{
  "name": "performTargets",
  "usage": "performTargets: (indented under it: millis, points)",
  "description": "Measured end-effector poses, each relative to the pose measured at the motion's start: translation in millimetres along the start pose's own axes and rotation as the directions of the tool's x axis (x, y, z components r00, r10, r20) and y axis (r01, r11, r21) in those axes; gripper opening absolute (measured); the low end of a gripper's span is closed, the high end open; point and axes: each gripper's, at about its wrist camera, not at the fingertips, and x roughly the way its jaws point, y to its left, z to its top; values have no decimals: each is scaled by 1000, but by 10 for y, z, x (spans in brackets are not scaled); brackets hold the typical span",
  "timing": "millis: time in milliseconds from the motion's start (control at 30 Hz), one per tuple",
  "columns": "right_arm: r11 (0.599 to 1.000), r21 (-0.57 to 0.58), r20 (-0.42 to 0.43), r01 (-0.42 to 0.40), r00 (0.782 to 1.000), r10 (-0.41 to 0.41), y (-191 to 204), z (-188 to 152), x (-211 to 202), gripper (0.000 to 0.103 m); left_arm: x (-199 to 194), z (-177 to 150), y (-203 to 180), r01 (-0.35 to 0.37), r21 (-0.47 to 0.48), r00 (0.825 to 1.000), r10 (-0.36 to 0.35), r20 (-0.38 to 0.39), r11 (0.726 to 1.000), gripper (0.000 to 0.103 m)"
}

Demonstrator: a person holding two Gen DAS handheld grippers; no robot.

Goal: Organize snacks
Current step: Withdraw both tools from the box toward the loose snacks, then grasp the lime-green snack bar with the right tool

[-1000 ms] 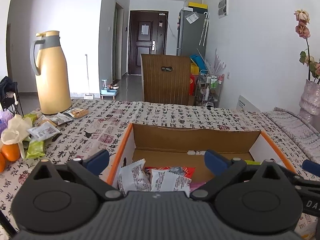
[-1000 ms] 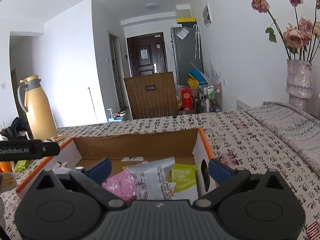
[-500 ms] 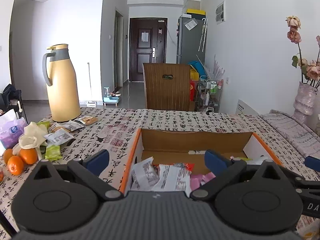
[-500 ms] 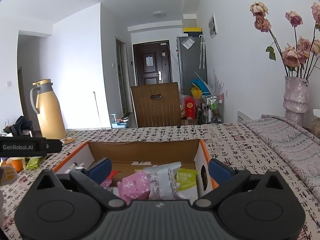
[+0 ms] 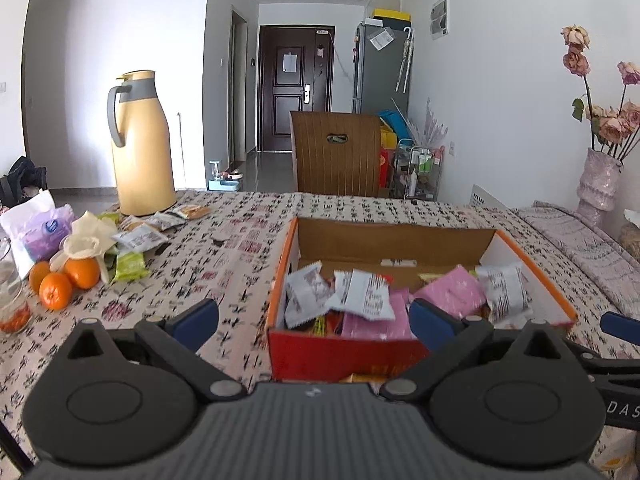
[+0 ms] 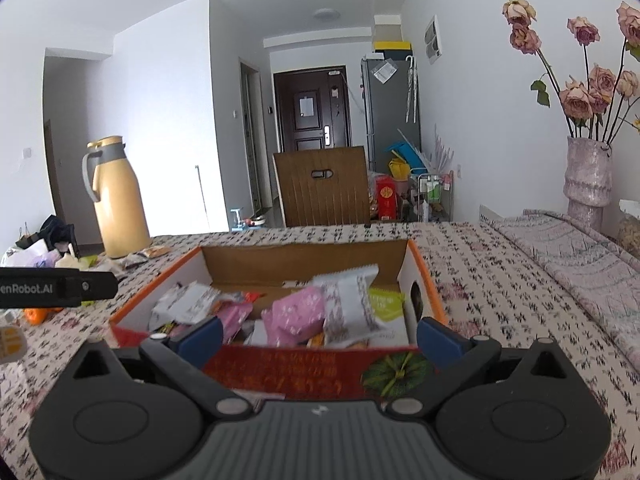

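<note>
so both claws have backed off and up from the box [image 5: 420, 240]: its red front wall now shows ahead of the fingers, where 1 s ago they hung over its inside. left claw [image 5: 314, 316] wide, empty; right claw [image 6: 318, 334] wide, empty. snacks [image 6: 304, 314] piled in the box, dead ahead of both. loose packets [image 5: 140, 238] far left of the left claw, by the flask [image 5: 140, 144] and oranges [image 5: 64, 280]. likely next: fetch those.
</note>
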Motion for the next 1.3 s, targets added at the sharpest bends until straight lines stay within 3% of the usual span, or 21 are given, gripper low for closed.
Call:
performTargets:
  millis: [933, 1300]
  points:
    - [999, 5, -136, -33, 990, 33, 257, -758, -488, 103, -506, -789, 251, 22, 5, 995, -22, -97, 1000, 103]
    - [995, -52, -141, -81, 987, 73, 477, -829, -549, 103, -522, -917, 376, 22, -20, 993, -25, -118, 1000, 103]
